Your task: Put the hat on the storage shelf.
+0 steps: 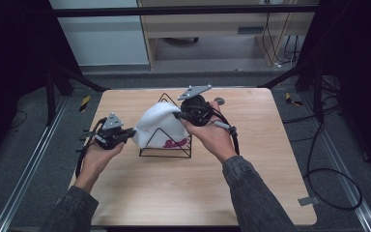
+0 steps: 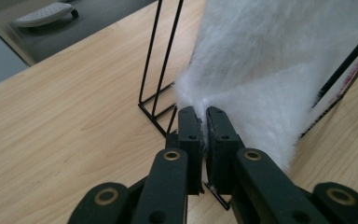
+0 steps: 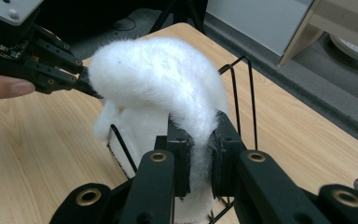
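Observation:
A white fluffy cloth [image 1: 158, 123] with a dark pink mark near its lower edge hangs over a black wire triangular rack [image 1: 166, 153] in the middle of the wooden table [image 1: 251, 164]. My left gripper [image 1: 133, 132] is shut on the cloth's left edge, level with the rack's left side. In the left gripper view the jaws [image 2: 204, 114] pinch a corner of the cloth [image 2: 270, 60] beside the rack's wires [image 2: 161, 60]. My right gripper [image 1: 177, 115] is shut on the cloth's upper right part. The right gripper view has the cloth [image 3: 158, 74] squeezed between its jaws [image 3: 199, 126] and the left gripper [image 3: 89, 85] opposite.
A small round grey disc [image 1: 219, 101] lies on the table behind the right hand. Black frame posts [image 1: 53, 92] stand at both sides, and cables [image 1: 333, 179] trail on the floor at the right. Bare wood extends in front of the rack.

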`<state>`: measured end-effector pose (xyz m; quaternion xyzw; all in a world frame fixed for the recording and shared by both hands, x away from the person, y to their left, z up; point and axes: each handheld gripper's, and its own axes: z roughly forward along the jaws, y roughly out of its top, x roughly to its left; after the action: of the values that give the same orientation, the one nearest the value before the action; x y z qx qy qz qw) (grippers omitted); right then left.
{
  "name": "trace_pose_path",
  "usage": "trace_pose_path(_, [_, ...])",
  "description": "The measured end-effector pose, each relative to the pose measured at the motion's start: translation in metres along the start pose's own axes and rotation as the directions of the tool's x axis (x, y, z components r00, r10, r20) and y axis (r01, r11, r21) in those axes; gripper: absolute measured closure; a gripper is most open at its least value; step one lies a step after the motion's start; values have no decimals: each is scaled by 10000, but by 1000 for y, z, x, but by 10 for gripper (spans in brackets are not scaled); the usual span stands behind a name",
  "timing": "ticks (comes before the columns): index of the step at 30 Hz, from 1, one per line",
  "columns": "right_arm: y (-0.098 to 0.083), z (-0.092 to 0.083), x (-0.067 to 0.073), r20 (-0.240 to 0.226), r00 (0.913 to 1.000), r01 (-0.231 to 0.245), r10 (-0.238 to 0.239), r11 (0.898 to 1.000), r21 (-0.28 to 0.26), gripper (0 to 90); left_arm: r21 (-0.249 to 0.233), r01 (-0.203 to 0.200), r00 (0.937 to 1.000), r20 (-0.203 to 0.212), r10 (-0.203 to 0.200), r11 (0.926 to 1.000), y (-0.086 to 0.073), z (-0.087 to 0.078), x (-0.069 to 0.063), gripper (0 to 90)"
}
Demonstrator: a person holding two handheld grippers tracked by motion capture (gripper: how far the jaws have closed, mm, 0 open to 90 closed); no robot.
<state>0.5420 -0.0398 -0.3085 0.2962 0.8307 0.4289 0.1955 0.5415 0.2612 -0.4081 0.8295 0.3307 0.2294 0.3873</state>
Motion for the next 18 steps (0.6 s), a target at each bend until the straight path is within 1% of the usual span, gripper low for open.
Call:
trace_pose_path(3, [-3,3,1,-43,10000,15,-15,10000,90,808,70,-10,10000,-4,10,10000,-2,2,-1,856])
trace_pose_path(7, [-6,4,2,-72,10000,-28,29,9999,154,808,47,65,10000,28,-65,10000,-5,2,-1,855])
trace_pose_path(13, [-10,7,3,-113,9999,-74,77,9995,310,804,230,36,9999,99,-38,9997,-9,8,-3,855])
trace_pose_path(14, [-11,8,3,-124,9999,-90,94,9993,368,801,315,-58,10000,62,56,9995,-9,9,-4,855])
trace_pose_path(16, [-13,11,3,-128,9999,-80,88,9983,581,785,305,-51,10000,81,49,9995,-10,10,-4,854])
trace_pose_path(18, [-13,12,3,-122,9999,-91,99,9979,643,779,282,-30,10000,65,28,9996,-11,10,-4,854])
